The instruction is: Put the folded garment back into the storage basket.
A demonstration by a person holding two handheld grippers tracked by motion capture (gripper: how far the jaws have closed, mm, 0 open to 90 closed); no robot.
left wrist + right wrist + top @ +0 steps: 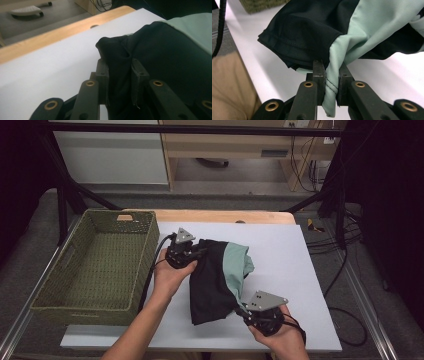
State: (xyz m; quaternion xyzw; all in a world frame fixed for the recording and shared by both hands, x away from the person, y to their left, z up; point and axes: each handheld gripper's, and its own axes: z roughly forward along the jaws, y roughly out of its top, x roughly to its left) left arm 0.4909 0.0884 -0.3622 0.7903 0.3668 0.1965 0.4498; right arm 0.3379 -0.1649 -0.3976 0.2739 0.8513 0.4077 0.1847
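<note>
High view shows the black-and-mint garment [220,275] just right of the green woven basket [100,265], each hand-held gripper, left [181,254] and right [264,314], clamped on a thin fold that might slip free if tugged.

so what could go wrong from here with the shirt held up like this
The right gripper pinches only a thin mint hem of the shirt, so it might slip free. The left gripper bites a bunched black fold, which may pull out unevenly. The loose lower part could drag on the mat or catch the basket rim.
</note>
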